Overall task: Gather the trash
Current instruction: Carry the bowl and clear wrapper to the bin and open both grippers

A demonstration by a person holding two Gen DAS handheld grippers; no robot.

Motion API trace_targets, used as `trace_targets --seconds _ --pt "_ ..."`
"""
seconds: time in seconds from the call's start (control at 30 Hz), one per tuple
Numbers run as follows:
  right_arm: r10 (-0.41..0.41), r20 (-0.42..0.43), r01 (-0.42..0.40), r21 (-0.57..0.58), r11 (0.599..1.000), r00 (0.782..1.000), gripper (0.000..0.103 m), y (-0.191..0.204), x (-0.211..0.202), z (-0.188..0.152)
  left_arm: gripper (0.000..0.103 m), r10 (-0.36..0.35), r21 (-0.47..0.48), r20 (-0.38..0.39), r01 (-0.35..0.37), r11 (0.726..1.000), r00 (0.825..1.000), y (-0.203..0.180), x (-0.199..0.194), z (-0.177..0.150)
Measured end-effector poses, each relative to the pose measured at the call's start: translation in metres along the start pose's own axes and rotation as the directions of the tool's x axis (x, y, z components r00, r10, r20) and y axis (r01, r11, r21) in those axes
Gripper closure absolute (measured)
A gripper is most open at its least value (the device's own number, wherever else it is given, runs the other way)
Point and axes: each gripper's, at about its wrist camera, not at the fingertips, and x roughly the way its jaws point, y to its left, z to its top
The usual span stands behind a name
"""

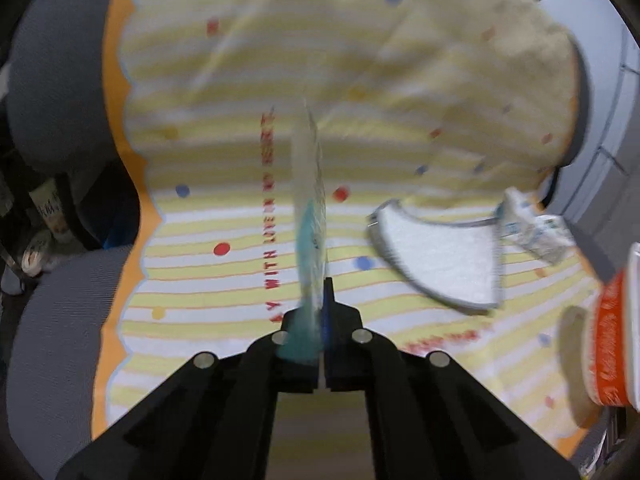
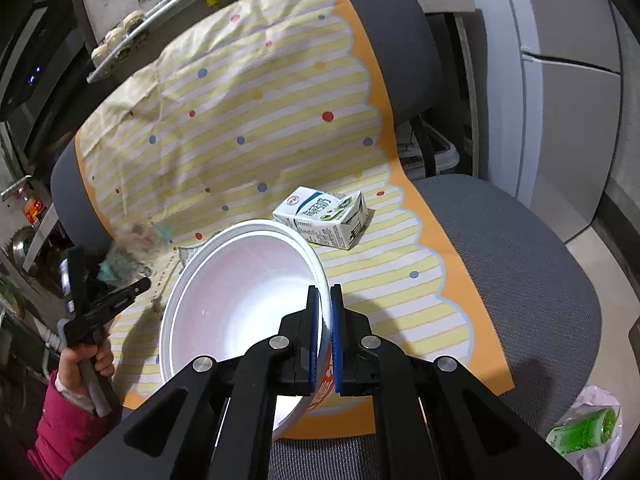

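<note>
My left gripper [image 1: 322,300] is shut on a thin clear wrapper with teal print [image 1: 310,216], which stands edge-on above the striped cloth [image 1: 224,280]. In the right wrist view the same gripper [image 2: 136,285] appears at the left with the blurred wrapper [image 2: 124,256] in it. My right gripper [image 2: 325,300] is shut on the rim of a white bowl with an orange outside [image 2: 240,292], tilted above the chair seat. A white and green milk carton [image 2: 324,216] lies on the cloth beyond the bowl. A white triangular piece [image 1: 444,256] lies beside the carton [image 1: 532,228].
The cloth covers a grey office chair [image 2: 520,248], seat and backrest. A hand [image 2: 86,356] in a pink sleeve holds the left gripper. A bag with a green packet [image 2: 584,432] lies on the floor at lower right. Shelves with jars stand behind the chair.
</note>
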Motion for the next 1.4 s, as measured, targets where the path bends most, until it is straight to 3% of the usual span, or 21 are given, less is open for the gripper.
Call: trace_targets --seconds 0.27,0.47,0.57,0.73,0.87,1.0,1.13,1.2,1.23,1.27,1.4 --pt "-0.029 0.078 0.027 0.032 0.999 0.997 0.097 -0.015 -0.054 -0.011 0.103 -0.111 0.062 0.113 0.105 0.993 0.987 -0.066 -0.087 -0.022" --pt "-0.108 0.103 0.098 0.093 0.991 0.989 0.097 -0.050 -0.100 -0.035 0.103 -0.242 0.164 0.117 0.221 0.961 0.963 -0.142 -0.122 -0.052" --pt "-0.168 0.117 0.151 0.143 0.978 0.979 0.097 -0.075 -0.128 -0.053 0.103 -0.322 0.219 0.100 0.295 0.930 0.941 -0.184 -0.131 -0.067" --pt "-0.296 0.120 0.263 0.237 0.935 0.947 0.097 -0.125 -0.175 -0.087 0.103 -0.456 0.293 0.051 0.423 0.857 0.889 -0.250 -0.137 -0.085" --pt "-0.386 0.112 0.334 0.323 0.885 0.915 0.096 -0.164 -0.207 -0.112 0.103 -0.523 0.342 0.026 0.485 0.805 0.852 -0.297 -0.146 -0.097" --pt "-0.443 0.097 0.375 0.390 0.841 0.891 0.096 -0.196 -0.224 -0.130 0.103 -0.558 0.380 -0.002 0.517 0.767 0.830 -0.326 -0.152 -0.108" --pt "-0.451 0.077 0.368 0.464 0.806 0.889 0.091 -0.229 -0.221 -0.145 0.103 -0.563 0.409 -0.027 0.523 0.748 0.826 -0.344 -0.154 -0.115" --pt "-0.435 0.044 0.359 0.493 0.793 0.899 0.079 -0.242 -0.212 -0.150 0.103 -0.559 0.415 -0.037 0.522 0.745 0.828 -0.347 -0.152 -0.118" --pt "-0.420 0.029 0.349 0.508 0.788 0.907 0.067 -0.247 -0.206 -0.153 0.103 -0.557 0.416 -0.040 0.521 0.746 0.829 -0.347 -0.151 -0.117" --pt "-0.419 0.015 0.352 0.514 0.782 0.908 0.064 -0.250 -0.202 -0.156 0.103 -0.555 0.416 -0.041 0.520 0.746 0.831 -0.348 -0.151 -0.117" --pt "-0.423 0.020 0.358 0.497 0.791 0.906 0.064 -0.247 -0.205 -0.158 0.103 -0.550 0.423 -0.049 0.516 0.745 0.834 -0.347 -0.149 -0.120"
